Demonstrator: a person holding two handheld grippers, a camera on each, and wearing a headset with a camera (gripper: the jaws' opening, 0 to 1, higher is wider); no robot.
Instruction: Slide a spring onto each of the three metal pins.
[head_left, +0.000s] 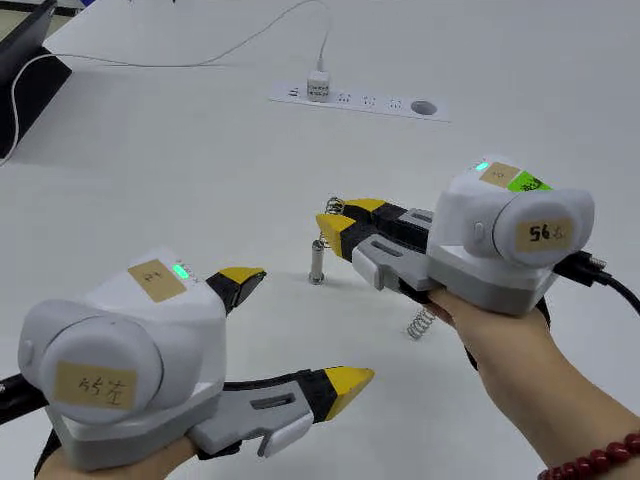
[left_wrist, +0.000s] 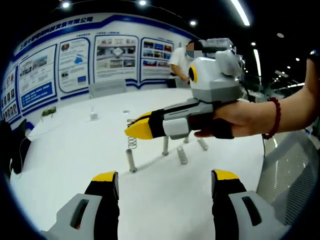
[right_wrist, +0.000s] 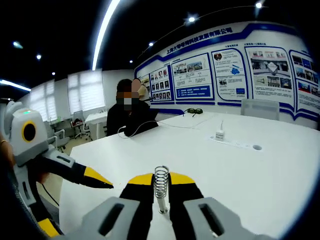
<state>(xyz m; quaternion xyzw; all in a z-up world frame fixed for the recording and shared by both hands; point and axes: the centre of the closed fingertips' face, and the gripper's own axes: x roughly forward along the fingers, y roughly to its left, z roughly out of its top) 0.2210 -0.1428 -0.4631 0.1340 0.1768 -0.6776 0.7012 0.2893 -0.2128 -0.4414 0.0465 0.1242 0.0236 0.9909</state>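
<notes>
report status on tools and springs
left tool open. right tool shut on spring, just above a pin. loose spring lies on table. path clear.

Matt, smooth white tabletop, low glare. Housings on the left gripper and right gripper: smooth satin white-grey plastic. Jaws are matt black plastic with yellow tips. Both carry tan paper labels, matt, handwritten. The upright cylindrical metal pin is bright and smooth-finished. The bare wire coil spring pinched between the right jaws is shiny metal, and the loose coil spring on the table has the same finish. The flat white power strip is smooth plastic. The dark red bead bracelet is glossy.
</notes>
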